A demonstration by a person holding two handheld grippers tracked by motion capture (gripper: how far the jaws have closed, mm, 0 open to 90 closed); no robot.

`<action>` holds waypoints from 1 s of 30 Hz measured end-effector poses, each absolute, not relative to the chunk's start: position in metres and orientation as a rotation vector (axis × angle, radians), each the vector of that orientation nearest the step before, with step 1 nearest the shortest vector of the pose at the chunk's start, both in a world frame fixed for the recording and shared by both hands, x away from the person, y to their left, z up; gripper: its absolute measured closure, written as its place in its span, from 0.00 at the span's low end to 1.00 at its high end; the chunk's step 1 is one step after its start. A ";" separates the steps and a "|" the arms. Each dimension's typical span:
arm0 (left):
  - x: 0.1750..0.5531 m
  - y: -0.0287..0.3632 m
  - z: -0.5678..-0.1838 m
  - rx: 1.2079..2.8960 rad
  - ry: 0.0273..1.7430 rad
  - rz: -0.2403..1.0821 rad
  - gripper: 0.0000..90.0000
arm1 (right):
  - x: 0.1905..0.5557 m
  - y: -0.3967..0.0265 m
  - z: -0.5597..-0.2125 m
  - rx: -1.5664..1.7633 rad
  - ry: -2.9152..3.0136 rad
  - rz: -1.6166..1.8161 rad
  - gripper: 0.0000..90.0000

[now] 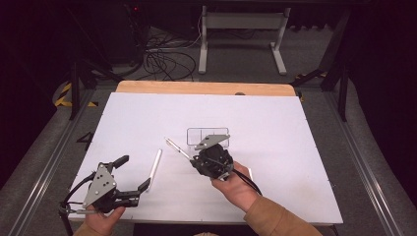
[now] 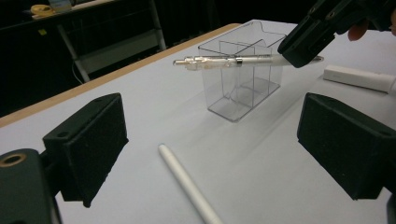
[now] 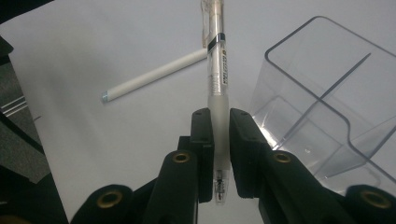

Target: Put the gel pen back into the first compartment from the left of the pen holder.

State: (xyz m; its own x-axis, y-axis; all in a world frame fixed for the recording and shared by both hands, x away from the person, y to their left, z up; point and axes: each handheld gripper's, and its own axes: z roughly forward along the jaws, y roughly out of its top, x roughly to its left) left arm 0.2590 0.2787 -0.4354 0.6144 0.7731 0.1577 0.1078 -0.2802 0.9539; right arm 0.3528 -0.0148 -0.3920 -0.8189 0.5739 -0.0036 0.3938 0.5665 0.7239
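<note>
My right gripper point(image 1: 194, 158) is shut on a clear-barrelled pen point(image 1: 176, 147) and holds it level above the table, just left of a clear divided organizer box point(image 1: 208, 133). In the right gripper view the pen point(image 3: 218, 79) runs straight out from between the shut jaws point(image 3: 219, 135), with the box point(image 3: 322, 107) to its right. My left gripper point(image 1: 133, 173) stands open near the front left edge with nothing between its jaws. A white pen point(image 1: 155, 169) lies on the table just beyond it. The left gripper view shows that white pen point(image 2: 187, 186), the held pen point(image 2: 224, 60) and the box point(image 2: 243, 86).
The white tabletop point(image 1: 275, 128) has a wooden strip point(image 1: 206, 88) along its far edge. A short white stick-like object point(image 2: 359, 77) lies on the table near the right hand. Beyond the table are a desk frame point(image 1: 241, 29) and cables point(image 1: 162, 61) on the floor.
</note>
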 end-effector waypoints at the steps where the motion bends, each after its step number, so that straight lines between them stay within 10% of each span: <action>1: 0.259 0.279 -0.435 1.758 0.720 0.769 0.10 | 0.353 -0.016 -0.391 0.807 2.561 1.102 0.90; 30: 0.259 0.279 -0.435 1.758 0.721 0.770 0.10 | 0.361 -0.051 -0.347 0.641 2.595 1.113 0.90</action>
